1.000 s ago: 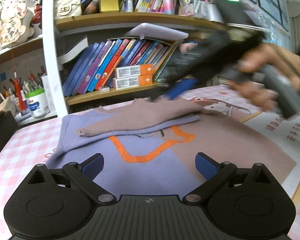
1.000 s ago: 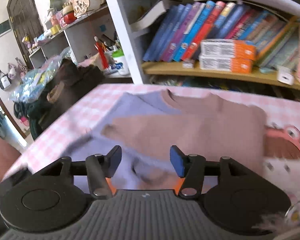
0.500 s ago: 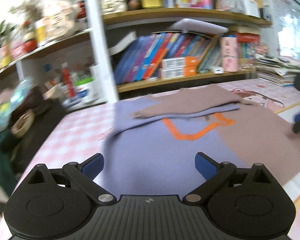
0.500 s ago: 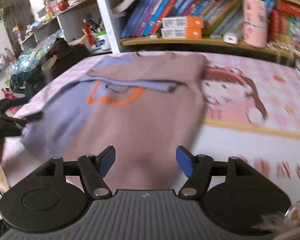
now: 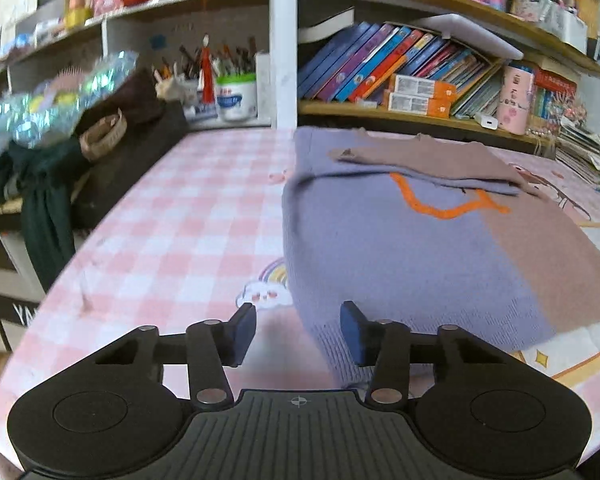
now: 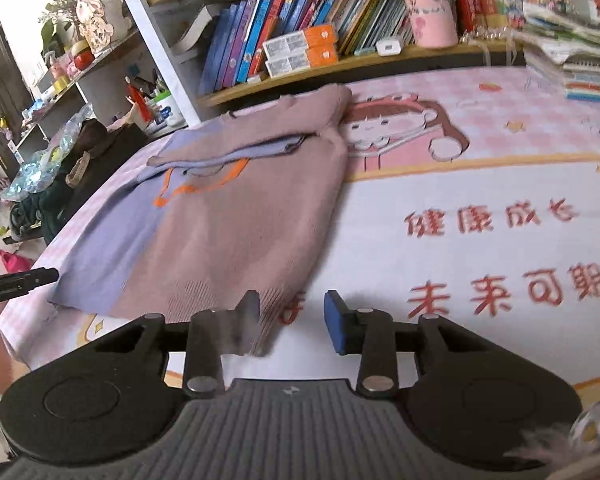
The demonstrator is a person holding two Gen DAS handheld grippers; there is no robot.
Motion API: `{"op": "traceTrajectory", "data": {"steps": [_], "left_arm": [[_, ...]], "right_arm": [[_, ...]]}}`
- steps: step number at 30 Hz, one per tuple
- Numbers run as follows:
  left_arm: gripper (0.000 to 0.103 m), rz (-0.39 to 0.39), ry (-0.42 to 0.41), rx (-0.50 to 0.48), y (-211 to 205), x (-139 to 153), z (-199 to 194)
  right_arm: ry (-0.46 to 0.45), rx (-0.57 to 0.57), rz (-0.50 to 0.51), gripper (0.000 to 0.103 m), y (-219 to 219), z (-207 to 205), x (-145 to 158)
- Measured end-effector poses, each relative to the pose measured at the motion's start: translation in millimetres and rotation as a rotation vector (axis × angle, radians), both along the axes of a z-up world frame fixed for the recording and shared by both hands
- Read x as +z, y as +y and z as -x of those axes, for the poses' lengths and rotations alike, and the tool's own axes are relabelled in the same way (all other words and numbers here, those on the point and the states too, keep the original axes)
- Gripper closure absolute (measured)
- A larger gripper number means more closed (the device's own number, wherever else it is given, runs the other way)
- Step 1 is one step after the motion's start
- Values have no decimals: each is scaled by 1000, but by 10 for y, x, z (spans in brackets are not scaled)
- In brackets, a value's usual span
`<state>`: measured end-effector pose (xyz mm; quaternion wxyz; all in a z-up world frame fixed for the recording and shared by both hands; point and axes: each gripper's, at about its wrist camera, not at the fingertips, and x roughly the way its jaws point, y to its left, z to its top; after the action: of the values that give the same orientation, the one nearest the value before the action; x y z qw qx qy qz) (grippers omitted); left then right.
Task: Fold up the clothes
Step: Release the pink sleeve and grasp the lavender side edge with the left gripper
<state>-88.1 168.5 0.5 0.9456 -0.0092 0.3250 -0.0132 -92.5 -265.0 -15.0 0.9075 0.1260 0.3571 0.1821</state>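
A lilac and mauve sweater point(image 5: 420, 240) with an orange outline lies flat on the table, both sleeves folded across its chest. My left gripper point(image 5: 298, 334) is open at the sweater's near left hem corner, the corner lying between its jaws. The sweater also shows in the right wrist view point(image 6: 236, 216). My right gripper point(image 6: 292, 320) is open at the near right hem corner, which lies by the left finger. The left gripper's tip point(image 6: 24, 282) shows at the far left there.
The table has a pink checked cloth point(image 5: 172, 232) with a cartoon girl and red characters point(image 6: 500, 216). Bookshelves point(image 5: 400, 72) stand behind. A dark bag and clothes point(image 5: 60, 160) pile at the table's left side. Stacked books point(image 6: 580, 68) sit at the far right.
Both grippers have pulled back from the sleeves to the near hem, the left one to the left corner, the right one to the right corner. Their jaws have narrowed.
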Motion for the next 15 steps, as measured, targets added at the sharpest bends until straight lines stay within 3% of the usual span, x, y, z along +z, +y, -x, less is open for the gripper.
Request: {"op": "traceTrajectory", "data": {"steps": [4,6,9,13,15], "left_arm": [[69,41,24,-5,-8,-68,-56],[84,56,21,-13,-27,-74,-85],[96,15,-13,-29,-142,-32,-103],[97,19,-76,-77,-257,111,-65],[96,30,-63,-77,-248,86,-83]], "right_arm": [[3,18,-21,75,84,-109,-13],[1,29,-31,79,136,-169,-28],[7,48,-58,89,189,-252,-44],[-45,58,-129,91,178,-234,72],[-48,59,-161,91,164,-235,100]]}}
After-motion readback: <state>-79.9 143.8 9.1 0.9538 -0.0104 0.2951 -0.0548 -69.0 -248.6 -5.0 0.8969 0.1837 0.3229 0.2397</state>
